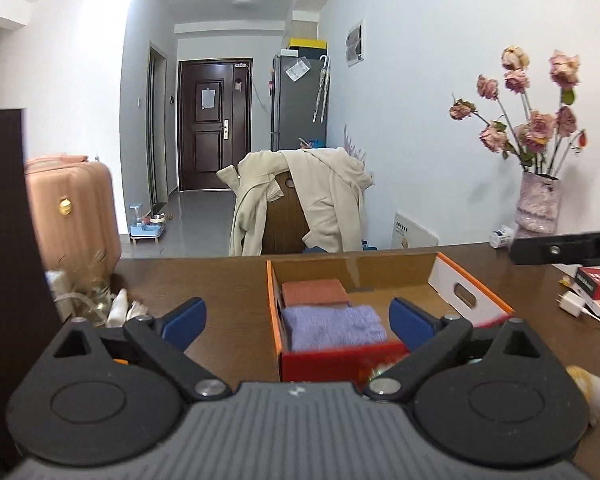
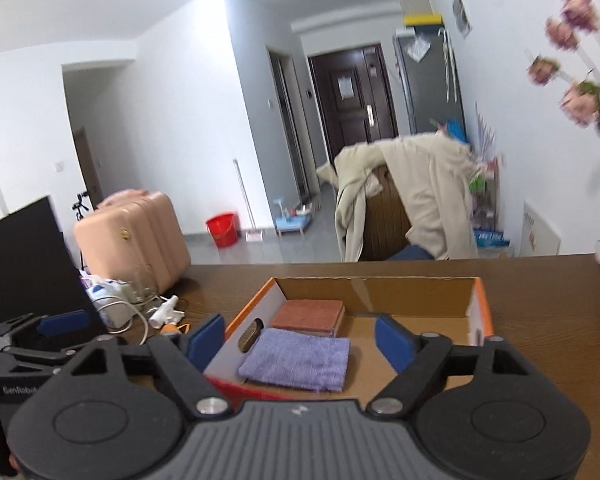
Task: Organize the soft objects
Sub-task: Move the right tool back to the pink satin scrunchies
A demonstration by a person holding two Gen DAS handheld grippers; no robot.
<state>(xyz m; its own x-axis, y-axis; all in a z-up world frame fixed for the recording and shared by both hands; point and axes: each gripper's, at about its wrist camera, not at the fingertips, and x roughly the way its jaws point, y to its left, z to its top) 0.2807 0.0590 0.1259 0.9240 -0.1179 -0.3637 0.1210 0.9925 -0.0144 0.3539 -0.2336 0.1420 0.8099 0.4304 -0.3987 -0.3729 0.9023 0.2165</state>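
Note:
An open cardboard box (image 1: 352, 276) with orange rims and a red front stands on the brown table. Along its left side lie a folded purple towel (image 1: 332, 326) at the front and a folded rust-coloured towel (image 1: 314, 292) behind it. My left gripper (image 1: 296, 316) hovers open over the box's near edge, nothing between its blue pads. The right wrist view shows the same box (image 2: 376, 294), purple towel (image 2: 296, 358) and rust towel (image 2: 308, 316). My right gripper (image 2: 300, 338) is open and empty above them. A small orange and white fluffy thing (image 1: 592, 392) lies right of the box.
A vase of dried roses (image 1: 538, 204), a white charger (image 1: 572, 304) and a red box (image 1: 594, 280) sit at the table's right. A glass jar (image 1: 96, 292), cables and a dark screen (image 2: 20, 260) crowd the left. Beyond the table are a coat-draped chair (image 1: 300, 200) and a pink suitcase (image 1: 72, 208).

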